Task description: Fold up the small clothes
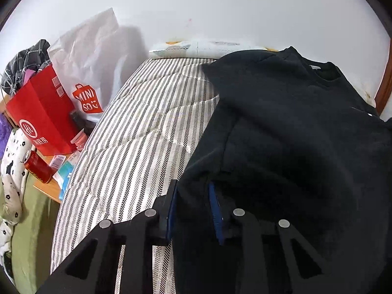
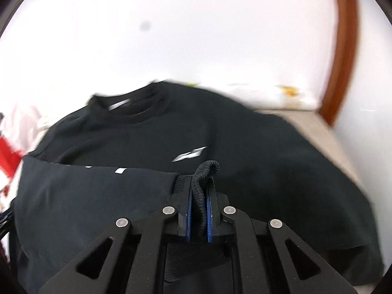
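A white wall point(image 1: 220, 7) fills the back of both views. In front of it a bed covered in a grey-and-white striped quilt point(image 1: 137, 132) stretches away from the left camera. On the quilt's right half lies the black sweatshirt point(image 1: 294, 122), collar toward the wall, a small white logo point(image 2: 189, 156) on its chest; its lower part is lifted and doubled over the body. A brown wooden frame point(image 2: 343, 49) curves up the wall at the far right.

Left of the bed, a white Miniso shopping bag point(image 1: 85, 73) leans on the wall, with a red paper bag point(image 1: 41, 112) just in front of it and a red drink can point(image 1: 36, 166) lying on a wooden table point(image 1: 49, 188) beside the mattress. A patterned white packet point(image 1: 196, 47) sits at the head of the bed.

The left gripper point(image 1: 193, 196) has black cloth from the sweatshirt's edge bunched between its blue pads point(image 1: 171, 208); the jaws stand partly closed on the fabric. The right gripper point(image 2: 199, 196) is clamped on the sweatshirt's ribbed hem point(image 2: 204, 171), which curls up in a loop above its nearly touching blue pads.
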A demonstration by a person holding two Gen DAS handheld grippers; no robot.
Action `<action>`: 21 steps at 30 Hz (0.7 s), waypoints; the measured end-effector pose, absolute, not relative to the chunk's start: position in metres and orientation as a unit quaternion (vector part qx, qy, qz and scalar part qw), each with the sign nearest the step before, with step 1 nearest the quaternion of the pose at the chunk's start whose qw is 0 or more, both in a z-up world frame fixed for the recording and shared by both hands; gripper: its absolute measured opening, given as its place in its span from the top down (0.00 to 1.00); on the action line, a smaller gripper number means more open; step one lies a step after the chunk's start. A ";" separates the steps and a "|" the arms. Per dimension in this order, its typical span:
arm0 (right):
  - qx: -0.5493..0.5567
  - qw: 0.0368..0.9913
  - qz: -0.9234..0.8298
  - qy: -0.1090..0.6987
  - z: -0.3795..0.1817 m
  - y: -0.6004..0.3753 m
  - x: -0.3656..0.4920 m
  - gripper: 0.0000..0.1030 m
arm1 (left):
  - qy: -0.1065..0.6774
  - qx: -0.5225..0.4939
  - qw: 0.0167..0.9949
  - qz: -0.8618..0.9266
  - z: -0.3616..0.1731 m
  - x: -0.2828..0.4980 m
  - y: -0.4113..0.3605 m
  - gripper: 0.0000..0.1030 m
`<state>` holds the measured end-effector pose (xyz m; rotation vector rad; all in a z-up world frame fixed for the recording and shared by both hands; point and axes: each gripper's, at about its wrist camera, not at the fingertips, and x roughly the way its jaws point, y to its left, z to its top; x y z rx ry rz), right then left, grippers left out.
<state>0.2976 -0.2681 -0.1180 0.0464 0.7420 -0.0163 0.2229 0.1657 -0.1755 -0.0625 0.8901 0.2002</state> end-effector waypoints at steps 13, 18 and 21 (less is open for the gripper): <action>-0.042 0.923 -0.032 0.381 -0.099 -0.225 0.309 0.51 | 0.438 -0.033 0.896 0.063 -0.173 0.217 0.163 0.72; -0.056 0.915 0.123 0.381 -0.087 -0.108 0.341 0.47 | 0.438 -0.030 0.897 0.056 -0.173 0.215 0.163 0.69; -0.076 0.902 0.185 0.381 -0.096 -0.040 0.361 0.47 | 0.436 -0.040 0.897 0.052 -0.173 0.213 0.166 0.69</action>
